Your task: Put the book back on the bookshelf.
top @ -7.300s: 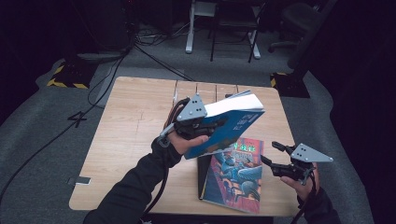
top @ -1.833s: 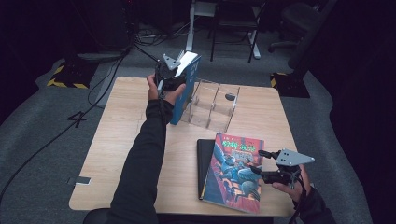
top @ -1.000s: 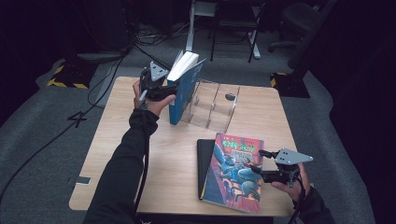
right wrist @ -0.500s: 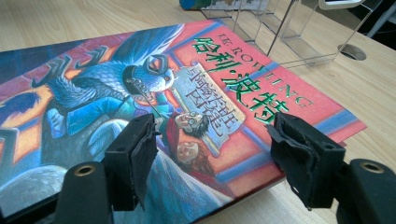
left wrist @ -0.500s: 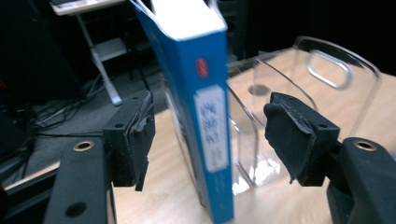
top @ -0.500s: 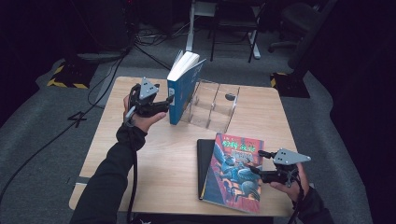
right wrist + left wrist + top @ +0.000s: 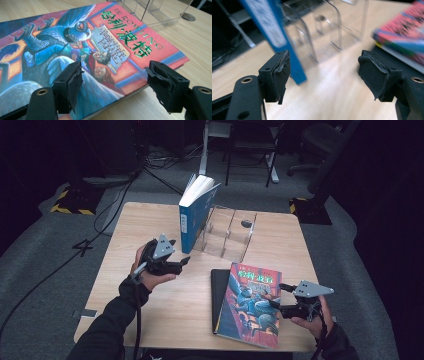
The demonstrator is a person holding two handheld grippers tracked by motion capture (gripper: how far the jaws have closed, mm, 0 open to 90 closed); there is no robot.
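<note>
A blue book point(image 7: 194, 215) stands upright against the left end of a clear acrylic rack point(image 7: 229, 236). My left gripper point(image 7: 181, 265) is in front of it, apart from it. Its jaws have just been opening and nothing is between them. In the left gripper view the blue spine point(image 7: 274, 32) rises beyond the left pad, with the rack point(image 7: 332, 30) behind. A colourful picture-cover book point(image 7: 250, 302) lies on a black book point(image 7: 218, 287). My right gripper point(image 7: 276, 296) sits at its right edge. Those jaws have also just been opening, over the cover point(image 7: 75, 50), gripping nothing.
The wooden table point(image 7: 125, 235) has a round cable hole point(image 7: 246, 224) behind the rack. Bare tabletop lies to the left of the left hand. Chairs, a desk leg and cables stand on the floor beyond the far edge.
My left gripper has let go of the blue book and drawn back and down toward the near side. The book stays upright at the rack. The right hand has not moved.
</note>
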